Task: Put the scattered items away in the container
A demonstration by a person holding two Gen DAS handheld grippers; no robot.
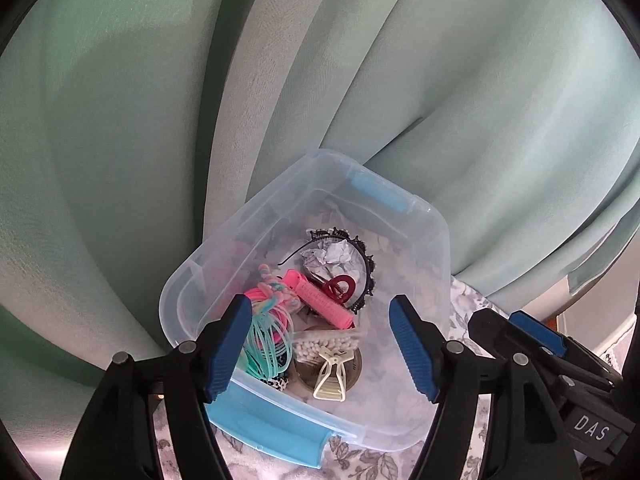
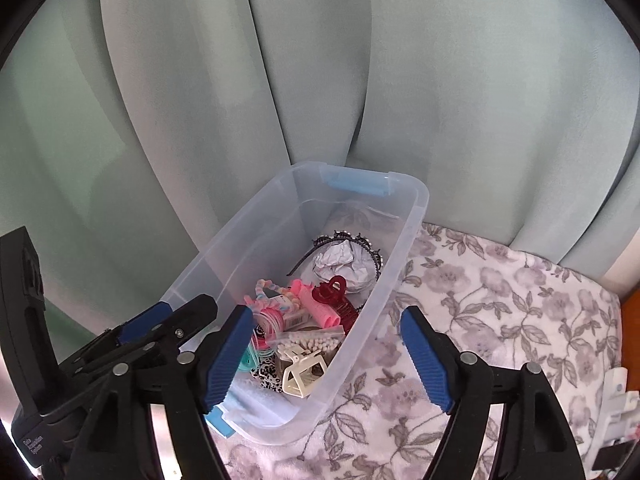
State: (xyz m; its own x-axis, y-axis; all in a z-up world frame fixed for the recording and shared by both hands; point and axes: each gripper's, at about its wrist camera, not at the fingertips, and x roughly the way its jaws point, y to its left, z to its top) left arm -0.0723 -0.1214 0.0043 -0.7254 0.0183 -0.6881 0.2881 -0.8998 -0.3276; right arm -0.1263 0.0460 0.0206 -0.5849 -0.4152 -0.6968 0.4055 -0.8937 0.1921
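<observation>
Left wrist view: your left gripper (image 1: 322,350) hung over the near end of the clear plastic storage bin with blue latch handles (image 1: 424,220), jaws spread wide, nothing between the pads. No earlier frame to compare. Right gripper (image 2: 328,354) was likewise spread wide and empty, one finger over the bin's near corner, the other over the grey floral blanket (image 2: 500,300) beside it.

The bin sat on the blanket, far end against the pale green curtain (image 1: 120,120). Inside the bin:
- pink ribbed hair roller (image 1: 324,300), lying diagonally mid-bin
- dark red claw clip (image 1: 340,286), touching the roller
- black beaded headband (image 1: 366,258) curving around a crumpled white paper ball (image 1: 334,258) toward the far end
- bundle of pink and teal hair ties (image 1: 266,332) at the near left
- clear bag of cotton swabs (image 1: 324,344), just behind a cream claw clip (image 1: 332,374)

From your right wrist view, the left gripper showed at the lower left edge. Some white objects at the far right were too cropped to identify.
</observation>
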